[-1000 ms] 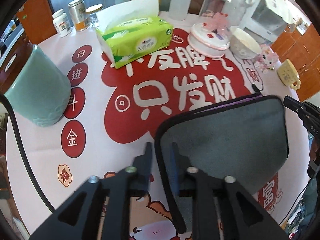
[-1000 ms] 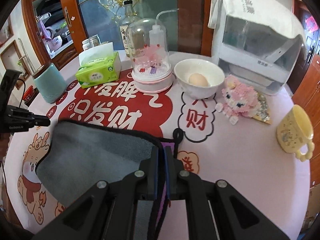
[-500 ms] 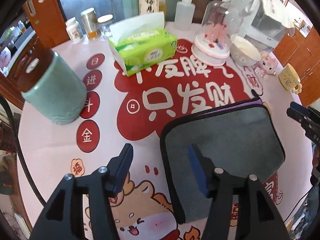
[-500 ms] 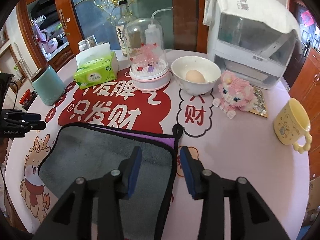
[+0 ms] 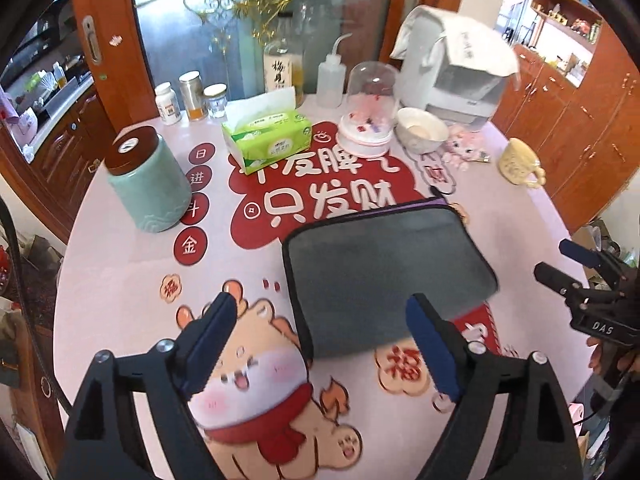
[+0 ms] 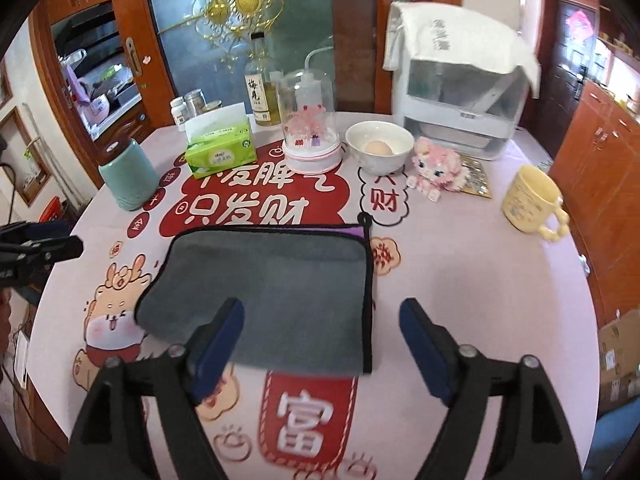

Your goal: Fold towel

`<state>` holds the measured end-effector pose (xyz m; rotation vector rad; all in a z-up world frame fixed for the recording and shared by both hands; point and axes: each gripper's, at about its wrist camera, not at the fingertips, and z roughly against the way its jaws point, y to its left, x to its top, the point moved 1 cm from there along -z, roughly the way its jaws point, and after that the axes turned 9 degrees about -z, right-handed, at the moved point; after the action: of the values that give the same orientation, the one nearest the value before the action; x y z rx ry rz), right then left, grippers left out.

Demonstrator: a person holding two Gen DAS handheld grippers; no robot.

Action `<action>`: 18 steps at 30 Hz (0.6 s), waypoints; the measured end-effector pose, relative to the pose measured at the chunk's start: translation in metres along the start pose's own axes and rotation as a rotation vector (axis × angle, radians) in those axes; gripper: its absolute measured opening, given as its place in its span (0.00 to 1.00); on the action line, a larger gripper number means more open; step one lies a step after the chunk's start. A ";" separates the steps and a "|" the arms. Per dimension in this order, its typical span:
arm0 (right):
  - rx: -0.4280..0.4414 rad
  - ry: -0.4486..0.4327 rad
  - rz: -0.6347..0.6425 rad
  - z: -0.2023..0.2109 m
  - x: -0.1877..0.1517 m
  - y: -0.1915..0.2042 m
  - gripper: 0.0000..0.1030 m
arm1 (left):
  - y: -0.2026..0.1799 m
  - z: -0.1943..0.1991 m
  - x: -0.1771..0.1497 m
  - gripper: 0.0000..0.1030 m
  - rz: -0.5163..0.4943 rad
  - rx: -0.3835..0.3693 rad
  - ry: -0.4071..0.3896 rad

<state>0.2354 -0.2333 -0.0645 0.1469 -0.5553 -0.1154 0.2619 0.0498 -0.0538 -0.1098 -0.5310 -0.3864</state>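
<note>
I have both grippers raised above the desk (image 6: 460, 264), which is covered in a pink cloth printed with red characters and cartoon animals. The left gripper (image 5: 320, 344) has its fingers (image 5: 210, 340) spread wide with nothing between them, and the right gripper (image 6: 320, 344) is just as wide and just as empty. The grey towel (image 6: 276, 292) lies flat on the desk in front of me, folded over on itself, its black-trimmed edge running down the right side and a sliver of purple showing along the far edge, with a small black hanging loop (image 6: 365, 219) at the far right corner. Neither gripper touches it. In the left wrist view the towel (image 5: 384, 276) sits between and beyond my spread fingers, and the right gripper shows off to the side at the desk's edge (image 5: 576, 272). Behind the towel stand a green tissue pack (image 6: 220, 152), a teal jar with a brown lid (image 6: 128, 176), a glass dome with pink flowers (image 6: 310, 124), a white bowl holding an egg (image 6: 378, 146), a pink brick figure (image 6: 438, 168) and a yellow mug (image 6: 532, 200).
</note>
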 end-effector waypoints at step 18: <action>0.011 -0.023 -0.100 0.126 -0.112 0.029 0.87 | -0.039 0.117 -0.118 0.87 0.156 -0.010 -0.066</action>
<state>0.0760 -0.2018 -0.0119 0.1847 -0.5713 -0.2110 0.0981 0.0769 -0.0136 -0.1726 -0.5818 -0.2339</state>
